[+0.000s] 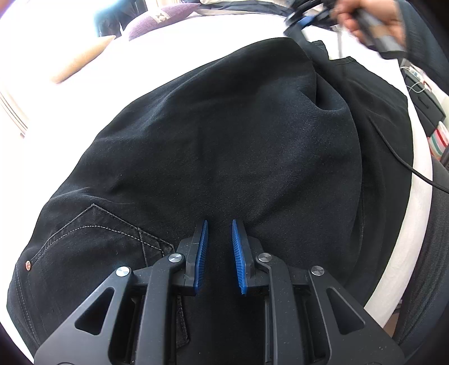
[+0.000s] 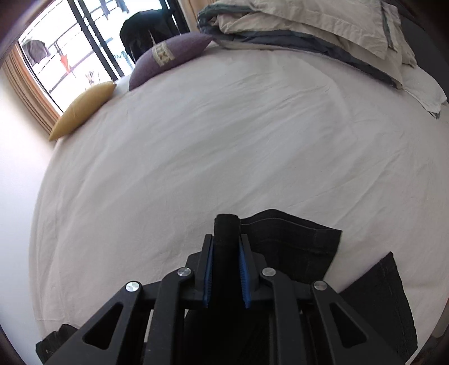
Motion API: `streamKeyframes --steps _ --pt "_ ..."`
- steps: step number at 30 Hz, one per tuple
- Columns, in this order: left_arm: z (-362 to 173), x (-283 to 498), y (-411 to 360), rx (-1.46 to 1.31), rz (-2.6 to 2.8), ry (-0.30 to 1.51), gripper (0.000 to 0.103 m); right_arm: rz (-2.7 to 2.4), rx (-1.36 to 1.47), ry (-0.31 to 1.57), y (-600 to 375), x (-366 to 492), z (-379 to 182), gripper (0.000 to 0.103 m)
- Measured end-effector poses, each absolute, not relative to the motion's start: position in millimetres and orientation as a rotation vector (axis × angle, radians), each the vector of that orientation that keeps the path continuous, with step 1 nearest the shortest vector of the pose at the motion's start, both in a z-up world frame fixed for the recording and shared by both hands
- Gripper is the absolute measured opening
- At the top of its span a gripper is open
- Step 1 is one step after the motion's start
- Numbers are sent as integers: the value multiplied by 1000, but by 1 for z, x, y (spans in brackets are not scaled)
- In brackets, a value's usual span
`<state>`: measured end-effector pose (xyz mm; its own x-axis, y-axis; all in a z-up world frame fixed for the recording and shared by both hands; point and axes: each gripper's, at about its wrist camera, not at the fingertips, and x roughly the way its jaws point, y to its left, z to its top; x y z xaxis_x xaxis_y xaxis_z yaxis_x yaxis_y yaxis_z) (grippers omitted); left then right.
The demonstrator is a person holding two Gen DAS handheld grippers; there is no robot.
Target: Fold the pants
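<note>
Black denim pants (image 1: pixel 224 134) lie spread across the white bed, back pocket (image 1: pixel 92 241) at the lower left. My left gripper (image 1: pixel 219 224) hovers over the pants with its blue pads a little apart and nothing between them. My right gripper (image 2: pixel 226 238) is shut on a bunched fold of the pants' leg end (image 2: pixel 226 224). Two hemmed leg ends (image 2: pixel 297 247) lie flat on the sheet to its right. The right gripper also shows blurred in the left wrist view (image 1: pixel 303 19) at the far end of the pants, held by a hand.
White bed sheet (image 2: pixel 196 146) stretches ahead. A yellow cushion (image 2: pixel 84 109) and a purple cushion (image 2: pixel 168 56) lie at the far left by the window. A folded duvet (image 2: pixel 308 28) sits at the far right. A black cable (image 1: pixel 398 157) crosses the pants' right edge.
</note>
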<state>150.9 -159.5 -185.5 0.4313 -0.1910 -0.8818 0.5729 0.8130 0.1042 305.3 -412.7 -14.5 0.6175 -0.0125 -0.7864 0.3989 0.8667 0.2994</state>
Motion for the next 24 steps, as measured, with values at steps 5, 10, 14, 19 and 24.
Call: streamKeyframes --steps 5,10,14,19,24 --pt "-189 155 -158 392 -490 1049 17 -330 672 701 -464 196 0 18" --pt "-187 163 -156 350 -481 1083 17 -436 861 661 -509 108 -47 18" --pt "-184 169 -156 342 -468 1100 18 -470 1008 657 -525 71 -91 18" --pt "-182 175 -160 351 -440 1111 18 -467 1100 621 -527 52 -112 18" --pt "-178 179 -167 385 -418 1102 18 -454 1131 576 -532 45 -109 18"
